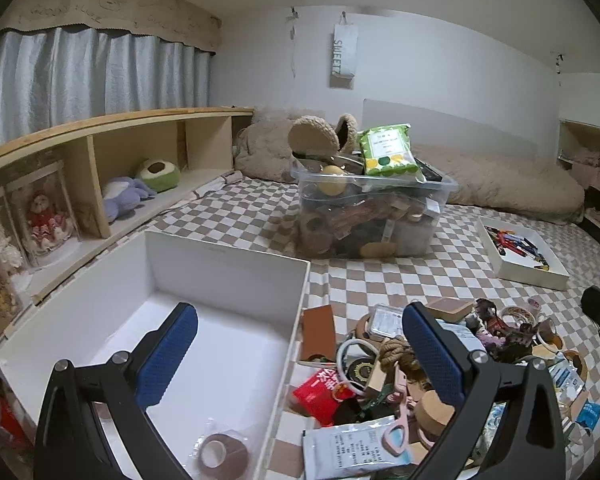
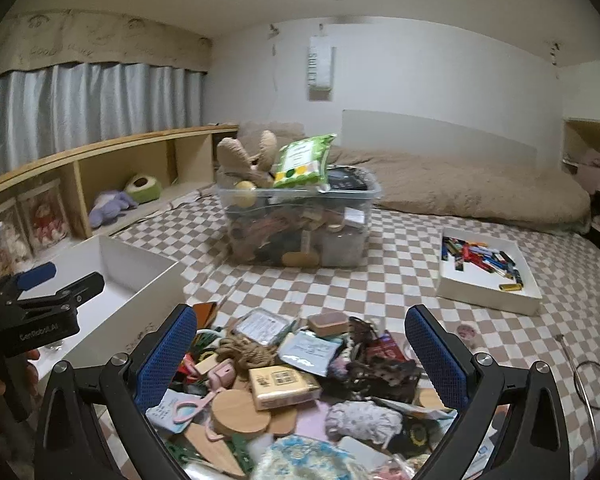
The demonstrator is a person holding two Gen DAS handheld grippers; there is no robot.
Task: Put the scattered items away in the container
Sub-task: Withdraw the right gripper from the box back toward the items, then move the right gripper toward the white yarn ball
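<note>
1. Nearest us, the right claw (image 2: 300, 364) gapes wide, empty, over the scattered pile (image 2: 296, 392) on the checked bed (image 2: 380, 288).
2. The left claw (image 1: 300, 360), also spread and empty, straddles the near right wall of the white container (image 1: 228, 276), left of the pile.
3. We judge the yellow box (image 2: 282, 386) light and stiff; grip its long sides.

The left gripper (image 1: 300, 352) fills the lower part of its view, jaws spread wide and holding nothing. The right gripper (image 2: 300, 356) sits likewise, wide apart, empty.
</note>
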